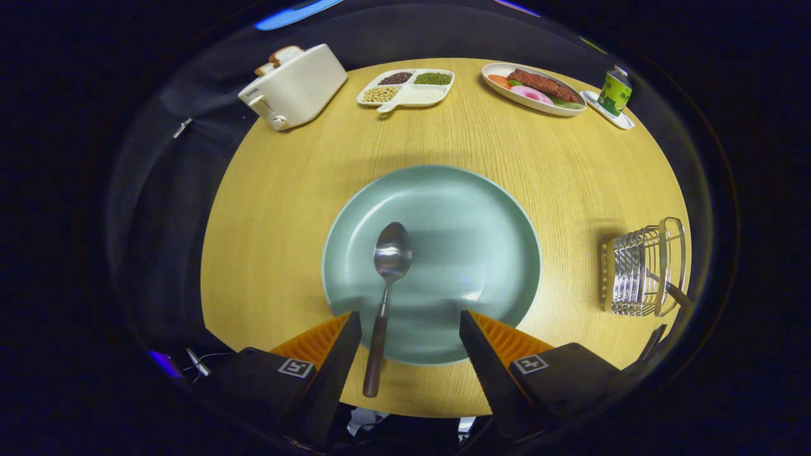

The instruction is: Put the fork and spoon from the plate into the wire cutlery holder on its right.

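spoon point(388, 285) with a shiny metal bowl and dark brown handle lies on the pale green plate point(481, 215), handle overhanging the rim toward the gripper point(410, 320), whose fingers stand apart, empty. wire holder point(640, 269) sits right of the plate on the tabletop point(285, 209).

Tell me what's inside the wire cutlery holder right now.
One dark-handled utensil sticks out of the wire cutlery holder; its head is hidden behind the wires. The gripper is open by the spoon.
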